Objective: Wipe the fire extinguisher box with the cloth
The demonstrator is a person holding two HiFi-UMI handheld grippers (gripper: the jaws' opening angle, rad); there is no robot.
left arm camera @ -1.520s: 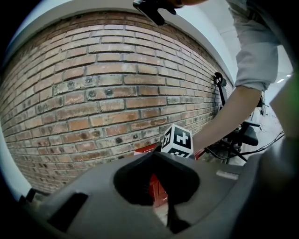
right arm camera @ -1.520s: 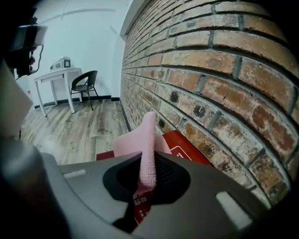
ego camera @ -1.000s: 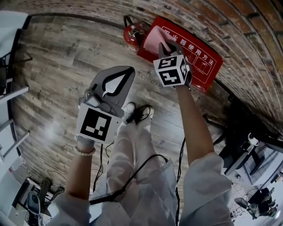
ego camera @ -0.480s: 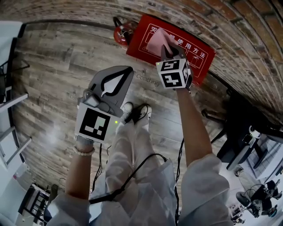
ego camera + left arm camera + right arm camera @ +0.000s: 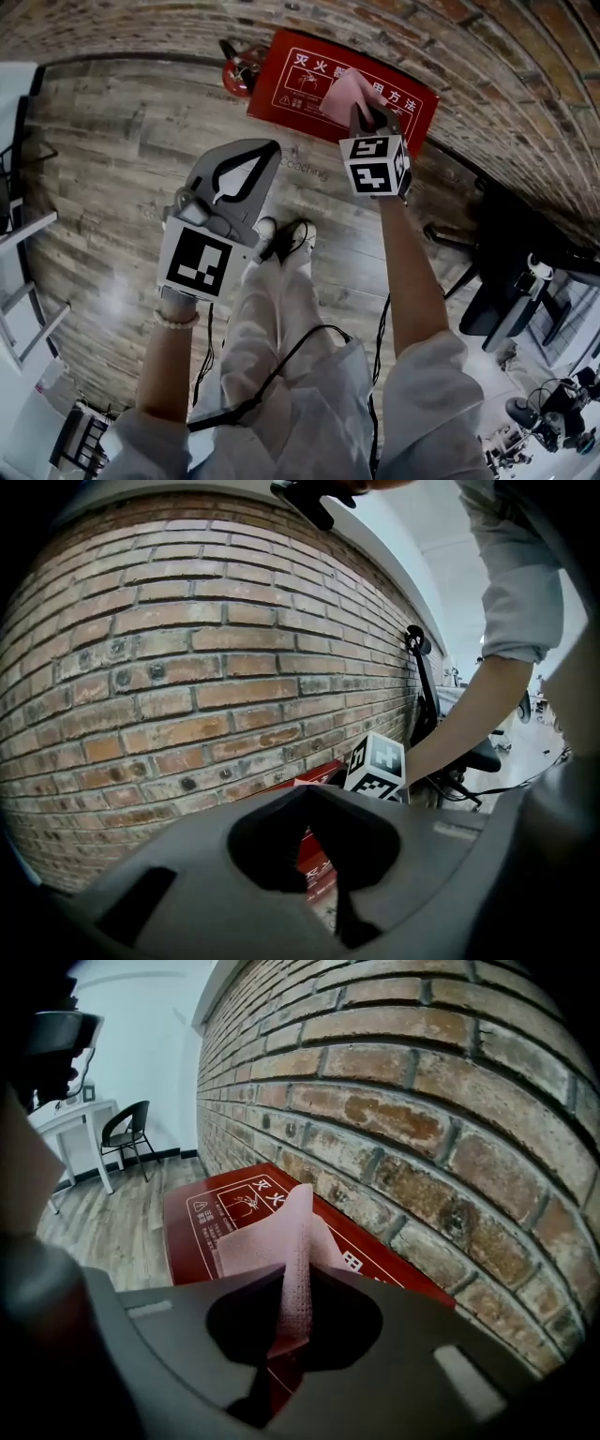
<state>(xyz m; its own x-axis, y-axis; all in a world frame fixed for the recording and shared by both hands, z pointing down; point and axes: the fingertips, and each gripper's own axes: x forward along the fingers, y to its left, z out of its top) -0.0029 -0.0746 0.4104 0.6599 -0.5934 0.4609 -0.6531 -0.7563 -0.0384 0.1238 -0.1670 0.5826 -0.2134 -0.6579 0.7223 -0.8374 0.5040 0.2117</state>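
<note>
Surroundings first. The brick wall [image 5: 487, 56] runs across the top of the head view, with wood plank floor [image 5: 112, 150] below it. The fire extinguisher box [image 5: 291, 80] is red with white print on its face and sits on the floor against the base of the wall. A red fire extinguisher [image 5: 236, 64] stands just beside its left end. A black office chair [image 5: 502, 281] is off to the right near the wall, well apart from the box. The person's shoes [image 5: 281, 239] are on the floor between the two grippers, and a cable [image 5: 309, 342] trails down past the legs. In the right gripper view there's a desk with a chair [image 5: 127, 1133] far back along the wall. I see nothing between the right gripper and the box face.

Tools:
- The right gripper [image 5: 368, 111] is out over the box. Its jaws are clenched on the pink cloth [image 5: 347, 91], which is pinched as a vertical fold. The rest fans out past the jaw tips and covers part of the white lettering. I can't confirm from either view that the cloth is actually pressed onto the box surface.
- The left gripper [image 5: 269, 148] is held back over the floor, near the box but apart from it and pointing toward the wall. Its jaws are closed tip to tip with nothing in them. In its own view only a slice of the red box shows through the jaw cutout, and the right gripper's marker cube sits just beyond.
</note>
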